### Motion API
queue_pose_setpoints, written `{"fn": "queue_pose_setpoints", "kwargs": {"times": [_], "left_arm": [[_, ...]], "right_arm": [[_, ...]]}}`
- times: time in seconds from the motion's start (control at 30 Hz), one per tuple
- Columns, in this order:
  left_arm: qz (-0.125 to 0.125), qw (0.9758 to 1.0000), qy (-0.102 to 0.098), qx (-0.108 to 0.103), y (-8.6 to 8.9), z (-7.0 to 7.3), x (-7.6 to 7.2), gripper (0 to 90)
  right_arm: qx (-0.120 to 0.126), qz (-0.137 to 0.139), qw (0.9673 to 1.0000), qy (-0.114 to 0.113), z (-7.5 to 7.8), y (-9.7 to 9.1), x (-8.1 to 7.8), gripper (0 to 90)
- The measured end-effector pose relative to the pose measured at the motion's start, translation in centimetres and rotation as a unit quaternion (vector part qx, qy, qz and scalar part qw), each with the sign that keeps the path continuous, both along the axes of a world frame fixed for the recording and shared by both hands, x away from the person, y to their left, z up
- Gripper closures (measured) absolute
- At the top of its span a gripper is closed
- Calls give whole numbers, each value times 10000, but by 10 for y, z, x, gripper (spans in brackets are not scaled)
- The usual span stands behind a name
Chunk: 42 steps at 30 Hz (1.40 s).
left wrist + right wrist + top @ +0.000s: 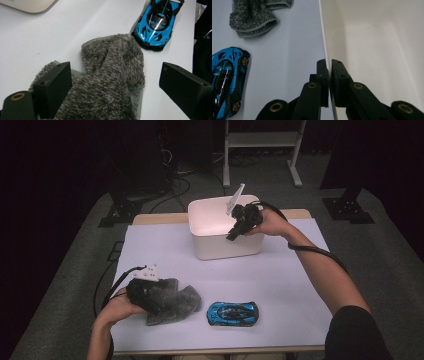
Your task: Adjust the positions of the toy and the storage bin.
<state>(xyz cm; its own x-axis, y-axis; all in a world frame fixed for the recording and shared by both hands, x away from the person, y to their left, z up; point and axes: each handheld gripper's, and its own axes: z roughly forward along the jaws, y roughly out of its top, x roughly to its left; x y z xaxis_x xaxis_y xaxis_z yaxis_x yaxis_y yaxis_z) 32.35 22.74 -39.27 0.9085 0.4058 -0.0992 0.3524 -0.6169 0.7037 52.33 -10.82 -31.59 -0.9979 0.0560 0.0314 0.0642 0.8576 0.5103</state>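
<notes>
The cloth, grey and fuzzy, lies crumpled near the front left of the table, directly under your left gripper in the high view; the blue toy car sits just to its right, and the white bin stands well apart toward the back. Your right gripper is at the bin's front right wall.

Left gripper view: the jaws stand wide, straddling the cloth, which runs away from them toward the car. One pad appears to rest against the pile, the other is clear of it.

Right gripper view: your right gripper is clamped on the bin's thin rim, one pad inside, one outside. The left hand is the nearer to the cloth.
</notes>
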Motion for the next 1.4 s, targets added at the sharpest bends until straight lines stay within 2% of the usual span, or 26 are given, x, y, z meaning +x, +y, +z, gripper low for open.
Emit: {"fn": "queue_pose_setpoints", "kwargs": {"times": [0.13, 0.6, 0.87, 1.0, 1.4], "left_arm": [[-14, 10000, 2, -1, 0, 0, 0, 102], [-104, 9999, -33, -15, -7, 0, -1, 102], [-158, 9999, -38, 27, -10, -1, -1, 102], [-115, 9999, -30, -15, -10, -1, -1, 92], [-135, 9999, -63, 36, -10, 0, -2, 92]], "right_arm": [[-55, 19, 10000, 17, 1, -1, -6, 849], [-25, -130, 9998, 157, 1, -15, -33, 845], [-6, -151, 9998, 117, 0, -17, -53, 849], [-8, -161, 9998, 66, 0, -17, -62, 851], [33, -187, 9998, 66, -1, -17, -78, 854]]}}
